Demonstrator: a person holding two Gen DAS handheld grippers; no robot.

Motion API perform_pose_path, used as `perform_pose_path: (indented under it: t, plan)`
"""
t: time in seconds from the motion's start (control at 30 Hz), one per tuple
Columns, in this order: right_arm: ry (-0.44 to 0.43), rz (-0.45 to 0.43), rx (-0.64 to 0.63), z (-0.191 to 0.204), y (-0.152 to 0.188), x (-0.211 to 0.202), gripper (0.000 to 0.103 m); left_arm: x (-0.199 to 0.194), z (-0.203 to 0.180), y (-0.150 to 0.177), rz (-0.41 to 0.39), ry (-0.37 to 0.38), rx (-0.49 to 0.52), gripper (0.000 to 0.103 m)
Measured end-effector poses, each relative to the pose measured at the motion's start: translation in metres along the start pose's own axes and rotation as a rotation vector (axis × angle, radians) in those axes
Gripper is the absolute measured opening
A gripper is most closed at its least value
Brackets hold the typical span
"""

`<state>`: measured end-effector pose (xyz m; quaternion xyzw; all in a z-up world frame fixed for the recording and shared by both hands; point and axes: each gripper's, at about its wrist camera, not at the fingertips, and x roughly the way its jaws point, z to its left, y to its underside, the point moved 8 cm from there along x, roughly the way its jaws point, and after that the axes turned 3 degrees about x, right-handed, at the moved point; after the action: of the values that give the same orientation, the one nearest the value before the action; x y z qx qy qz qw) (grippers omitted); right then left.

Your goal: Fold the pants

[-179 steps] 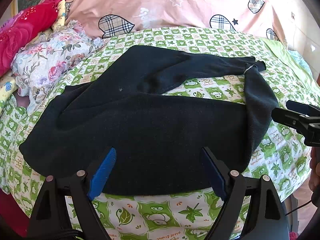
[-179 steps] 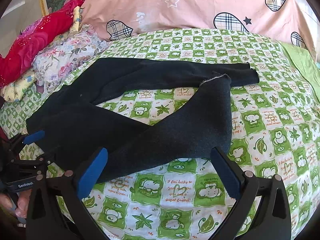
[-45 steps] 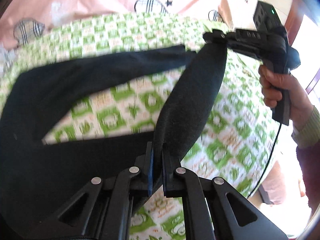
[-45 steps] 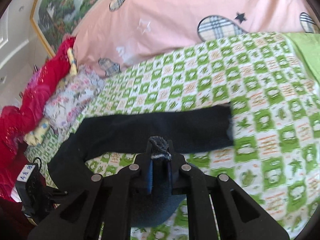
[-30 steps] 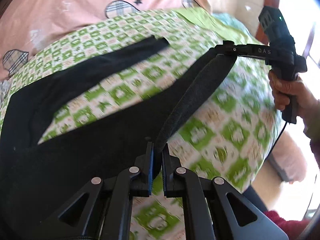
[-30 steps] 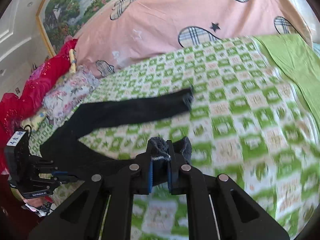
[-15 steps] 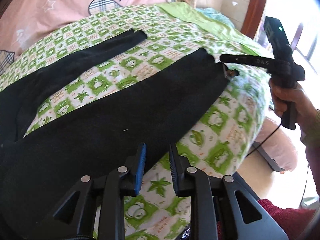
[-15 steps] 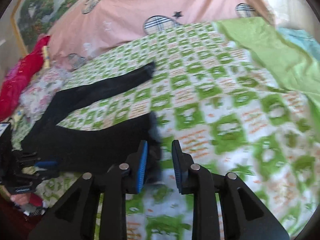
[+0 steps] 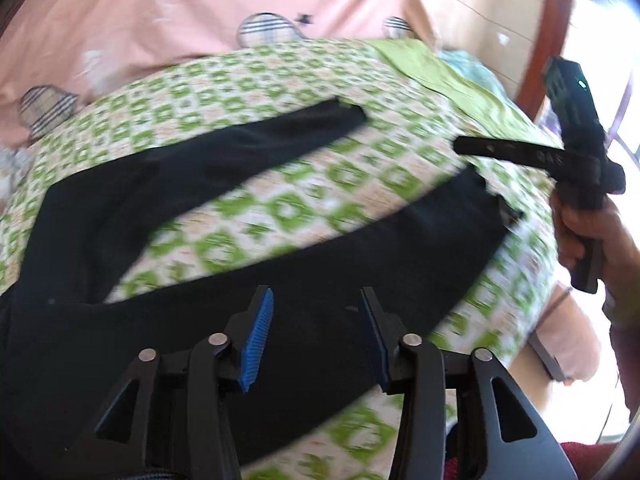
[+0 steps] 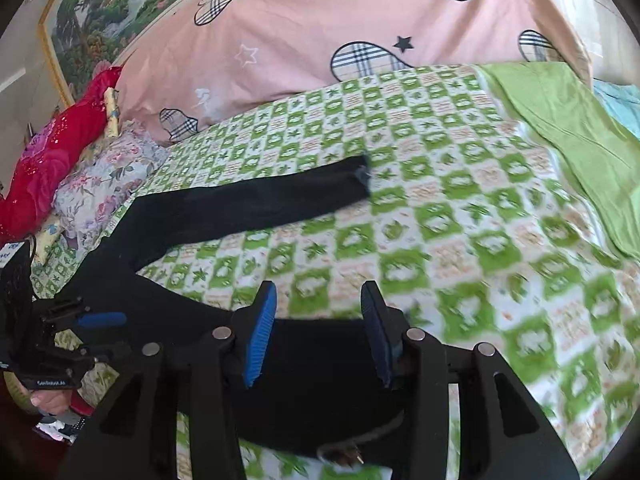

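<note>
Black pants (image 9: pixel 224 168) lie flat on the green-checked bedspread (image 9: pixel 288 208), legs spread in a V. The near leg (image 9: pixel 360 264) runs to the right, the far leg (image 10: pixel 256 204) lies further back. My left gripper (image 9: pixel 316 332) is open and empty, just above the near leg by the crotch. My right gripper (image 10: pixel 318 336) is open and empty over the near leg's cuff end (image 10: pixel 320 364). The right gripper also shows in the left wrist view (image 9: pixel 520 152), above the cuff. The left gripper shows at the left edge of the right wrist view (image 10: pixel 92 332).
A pink quilt with plaid hearts (image 10: pixel 320 40) lies along the back. Red and floral bedding (image 10: pixel 80 160) is piled at the left. A plain green sheet (image 10: pixel 568 128) lies at the right. The bed's edge (image 9: pixel 500 320) drops off at the right.
Both grippers held the near leg taut, laid it out flat to the right, then opened and let go. They have since opened wider and lifted slightly off the cloth.
</note>
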<state>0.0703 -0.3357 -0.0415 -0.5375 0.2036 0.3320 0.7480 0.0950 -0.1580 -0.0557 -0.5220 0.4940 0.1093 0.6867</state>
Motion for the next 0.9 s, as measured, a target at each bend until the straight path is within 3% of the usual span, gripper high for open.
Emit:
perform_pose_path:
  t: [0.2,0.33,0.4,0.7,0.9]
  plan:
    - [-0.078,0.065,0.080,0.011,-0.020,0.034,0.055,0.004,0.064,-0.014,0.009,-0.058,-0.105,0.046]
    - [-0.065,0.089,0.099,0.009,-0.035,0.053,0.055,0.010,0.099,-0.026,0.013,-0.087,-0.145,0.047]
    - [-0.065,0.104,0.100,0.009,-0.044,0.062,0.055,0.013,0.115,-0.035,0.017,-0.098,-0.152,0.053]
    - [-0.058,0.145,0.090,-0.007,-0.093,0.104,0.055,0.042,0.158,-0.083,0.055,-0.088,-0.112,0.062]
    - [-0.030,0.191,0.074,-0.023,-0.115,0.137,0.055,0.075,0.180,-0.117,0.120,-0.077,-0.030,0.064]
